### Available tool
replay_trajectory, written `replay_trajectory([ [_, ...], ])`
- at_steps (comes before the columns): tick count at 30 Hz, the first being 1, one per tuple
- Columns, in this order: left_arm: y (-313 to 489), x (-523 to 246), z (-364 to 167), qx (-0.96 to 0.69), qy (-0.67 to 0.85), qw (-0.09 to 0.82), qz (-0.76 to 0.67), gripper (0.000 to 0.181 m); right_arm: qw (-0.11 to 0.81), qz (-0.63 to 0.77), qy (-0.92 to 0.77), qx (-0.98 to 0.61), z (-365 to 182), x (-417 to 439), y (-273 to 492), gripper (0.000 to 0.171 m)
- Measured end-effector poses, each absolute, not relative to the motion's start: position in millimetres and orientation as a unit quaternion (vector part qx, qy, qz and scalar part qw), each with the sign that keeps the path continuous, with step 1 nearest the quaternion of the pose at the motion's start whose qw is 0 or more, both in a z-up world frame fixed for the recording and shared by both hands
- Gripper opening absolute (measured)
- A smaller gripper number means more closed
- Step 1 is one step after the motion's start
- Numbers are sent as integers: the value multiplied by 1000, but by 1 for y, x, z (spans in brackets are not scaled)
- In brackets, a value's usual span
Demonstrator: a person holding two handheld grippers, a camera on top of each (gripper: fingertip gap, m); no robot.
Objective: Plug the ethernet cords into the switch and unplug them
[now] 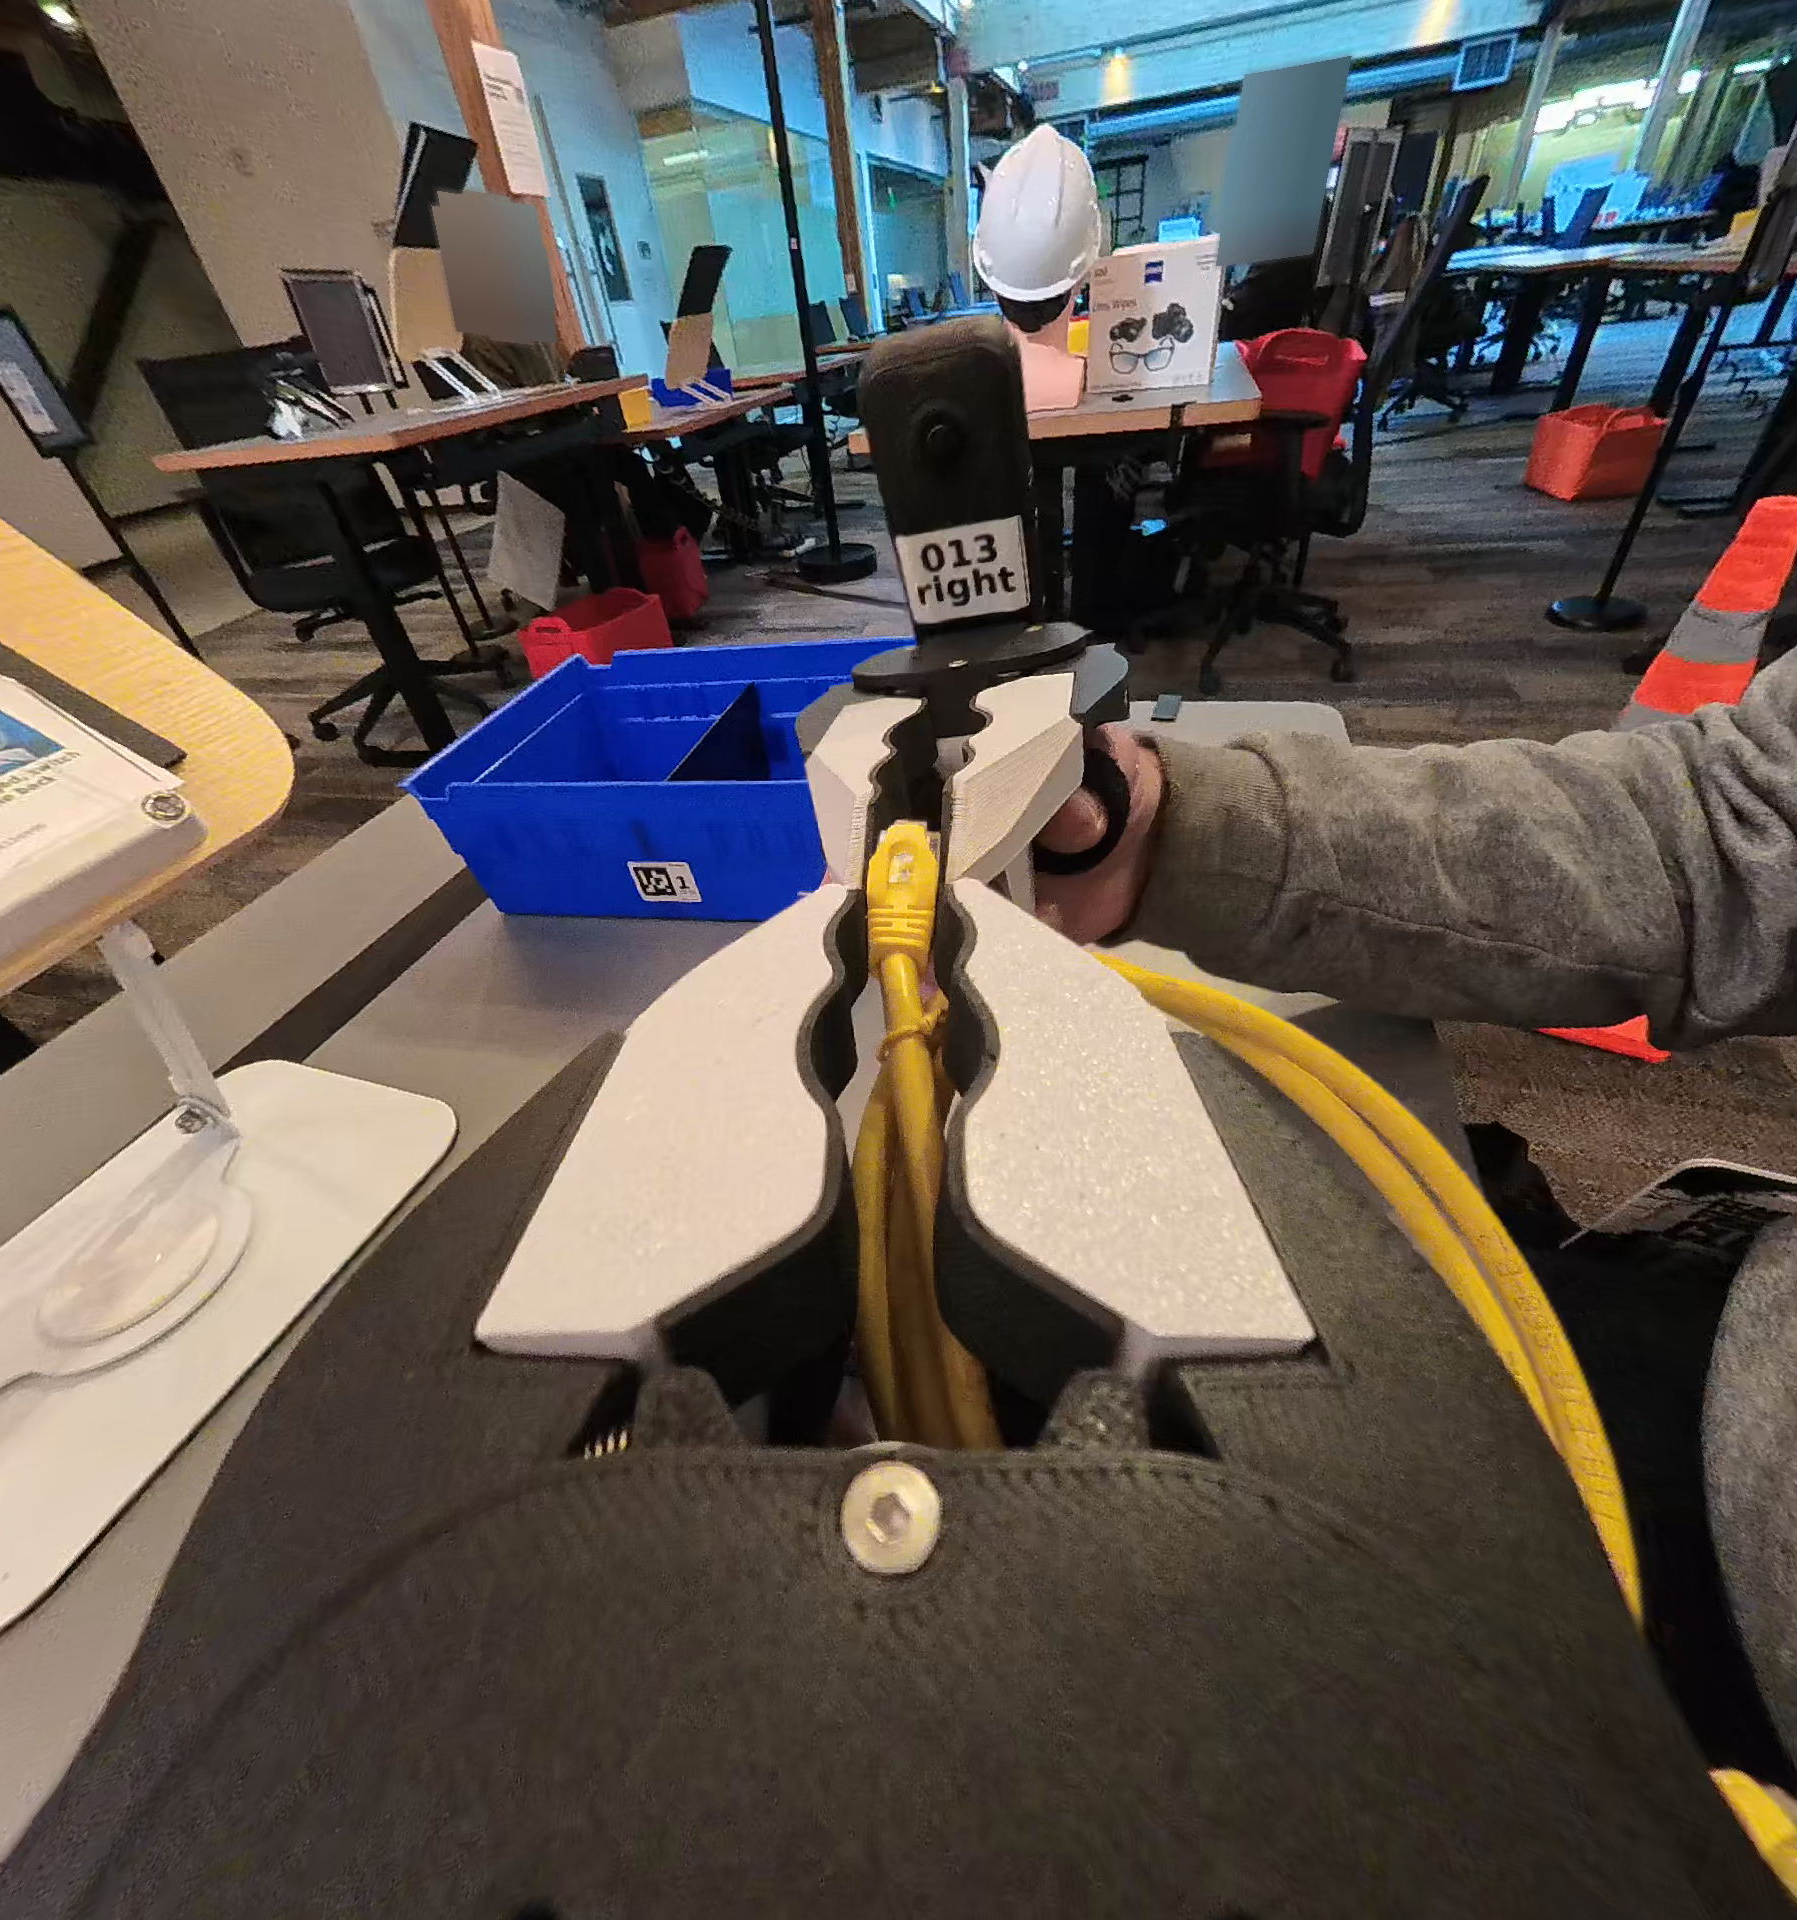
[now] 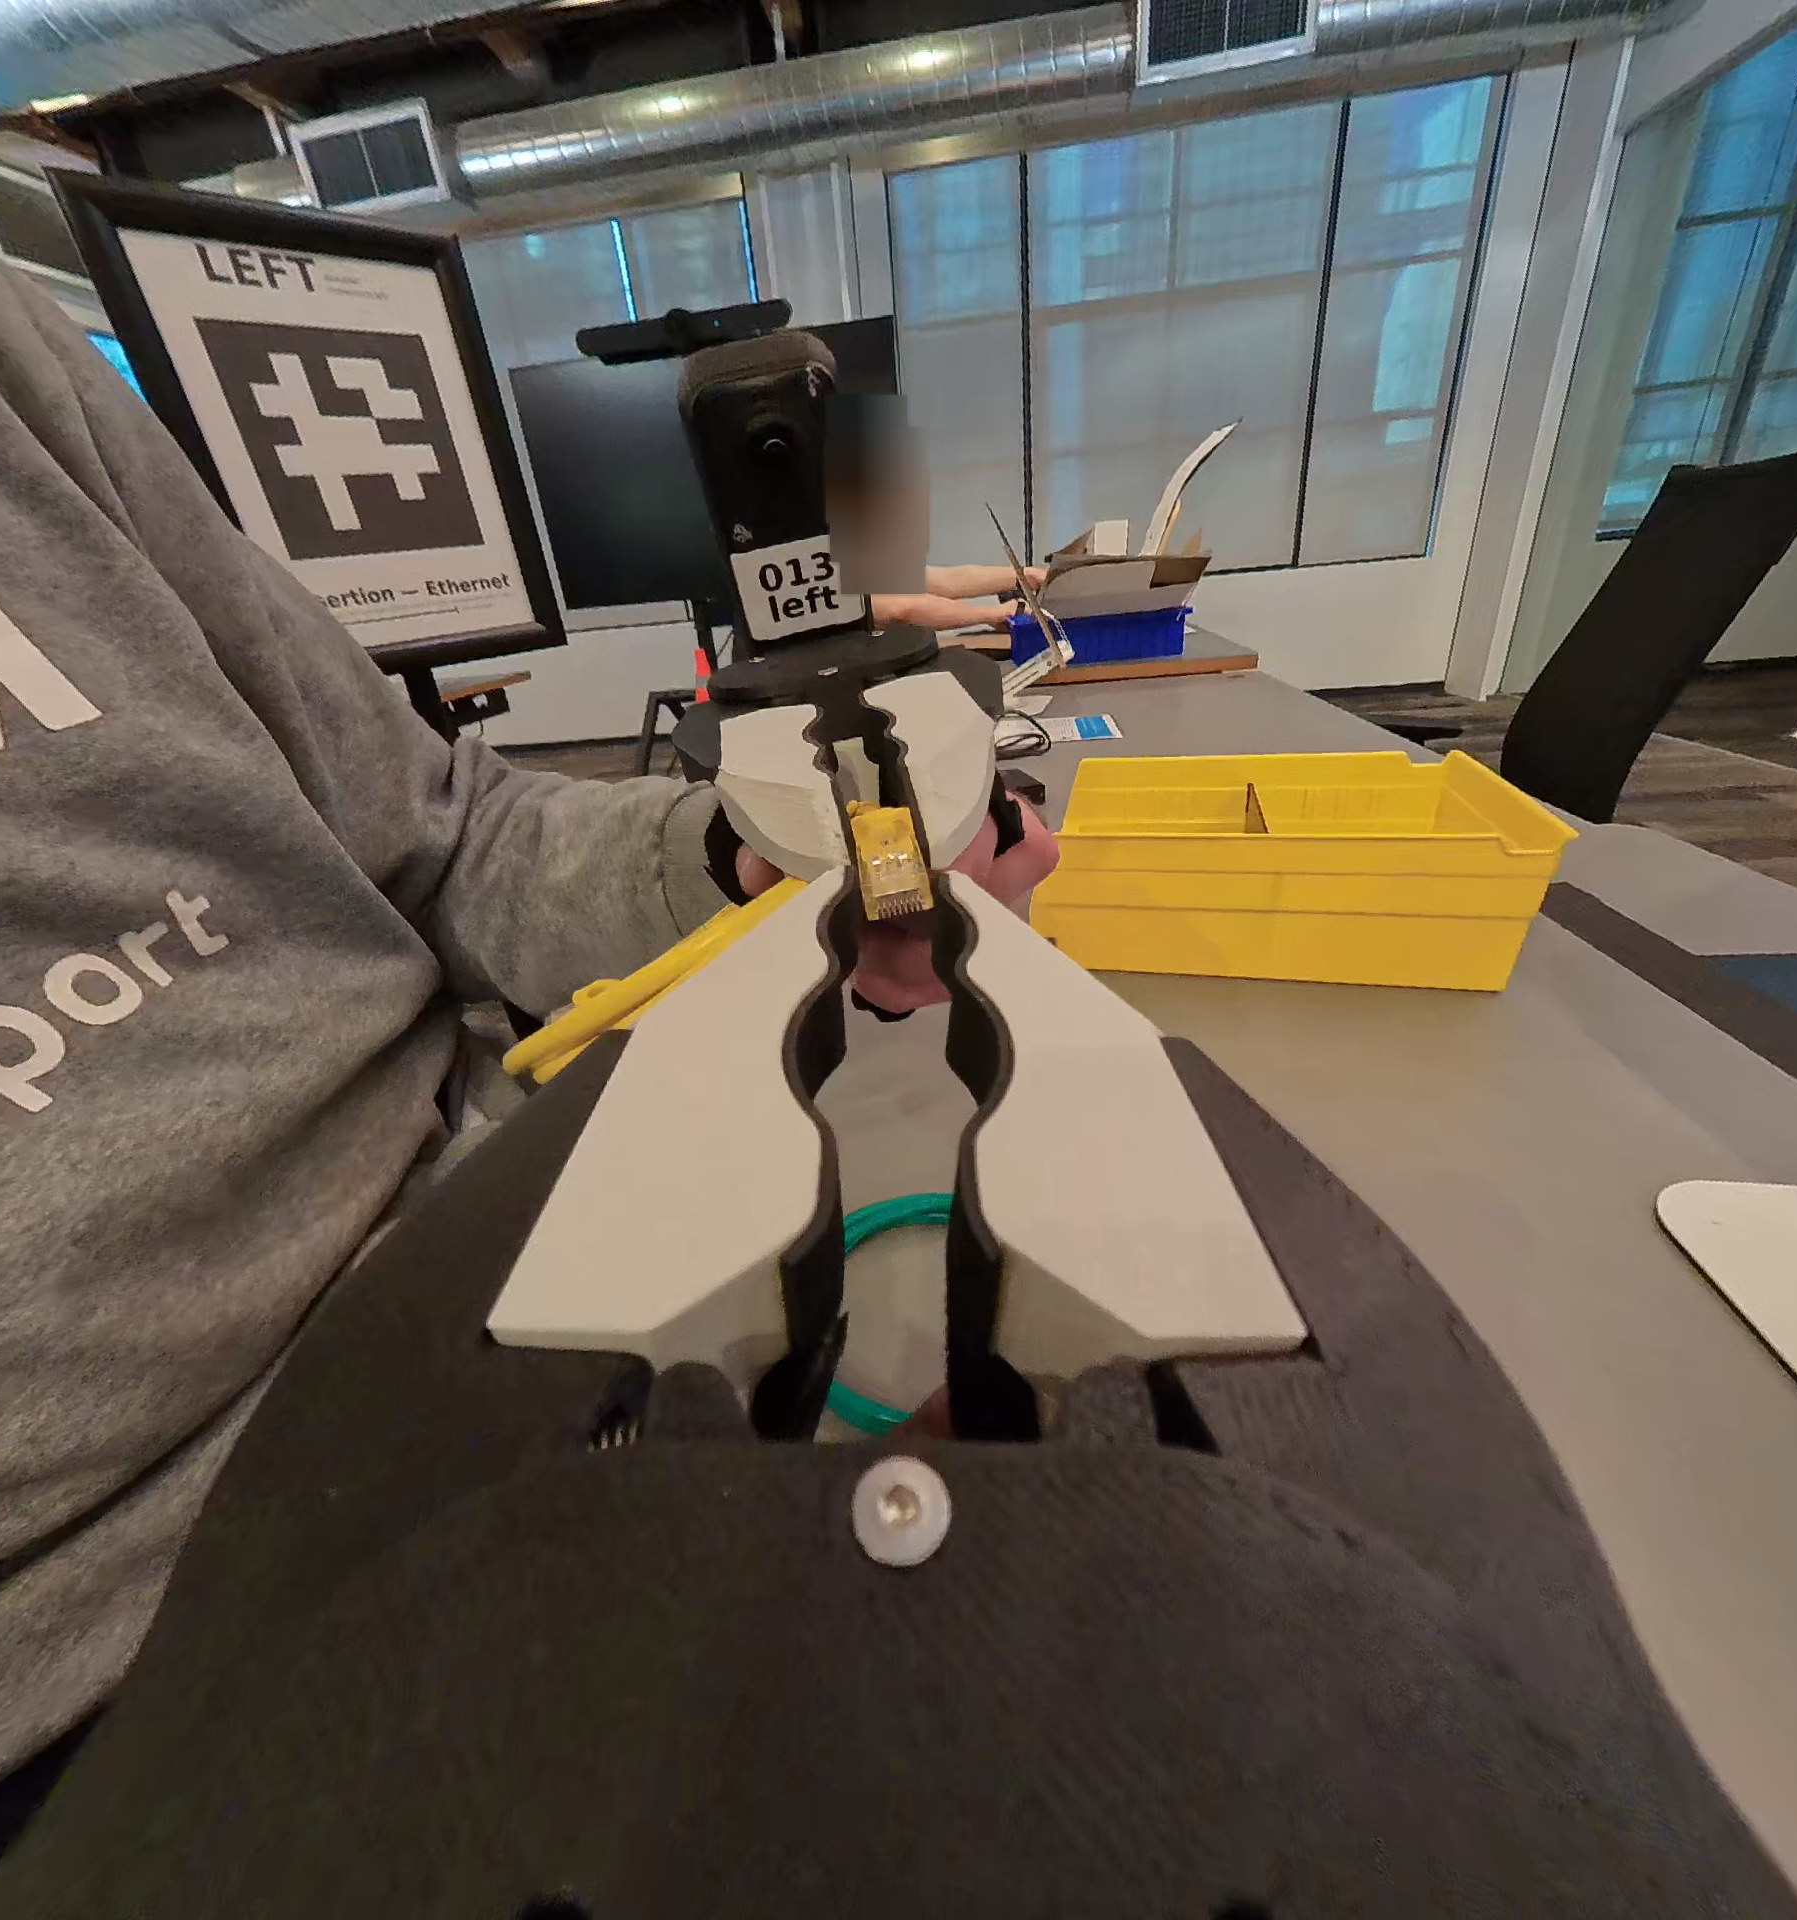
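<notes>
left claw (image 1: 899, 914): pinching yellow ethernet cord (image 1: 902, 1049) behind its plug, above the desk (image 2: 1393, 1091) | right claw (image 2: 889, 914): tips close around the plug, contact unclear | blue bin (image 1: 613, 821): 11 o'clock

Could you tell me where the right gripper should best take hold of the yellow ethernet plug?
Probably on the plug's flat side faces ahead of the left gripper. It sticks out tip-first toward the right gripper, so come straight on.

A yellow ethernet cord (image 1: 899, 1049) is being clamped between the left gripper (image 1: 899, 914) fingers, its plug being met by the right gripper (image 1: 920, 821).
</notes>
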State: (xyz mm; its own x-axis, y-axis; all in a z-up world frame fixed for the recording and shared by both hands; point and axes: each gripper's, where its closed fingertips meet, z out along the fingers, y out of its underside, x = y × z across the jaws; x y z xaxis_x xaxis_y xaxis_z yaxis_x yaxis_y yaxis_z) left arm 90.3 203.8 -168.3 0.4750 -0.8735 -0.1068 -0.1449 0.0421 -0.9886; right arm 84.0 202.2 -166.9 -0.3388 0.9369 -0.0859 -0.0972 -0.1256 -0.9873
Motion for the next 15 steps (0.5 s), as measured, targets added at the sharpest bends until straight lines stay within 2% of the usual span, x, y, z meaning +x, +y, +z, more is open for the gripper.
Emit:
replay_trajectory([
  [2, 202, 86, -168, -622, 405, 595, -308, 12, 416, 615, -526, -414, -170, 82, 204, 14],
  [6, 201, 69, -168, -628, 389, 603, -301, 12, 434, 566, -544, -442, -177, 85, 213, 32],
  [11, 201, 41, -176, -645, 372, 606, -280, 12, 441, 478, -585, -484, -198, 96, 226, 69],
  [15, 200, 24, -181, -651, 357, 610, -276, 12, 421, 417, -632, -500, -224, 104, 227, 86],
])
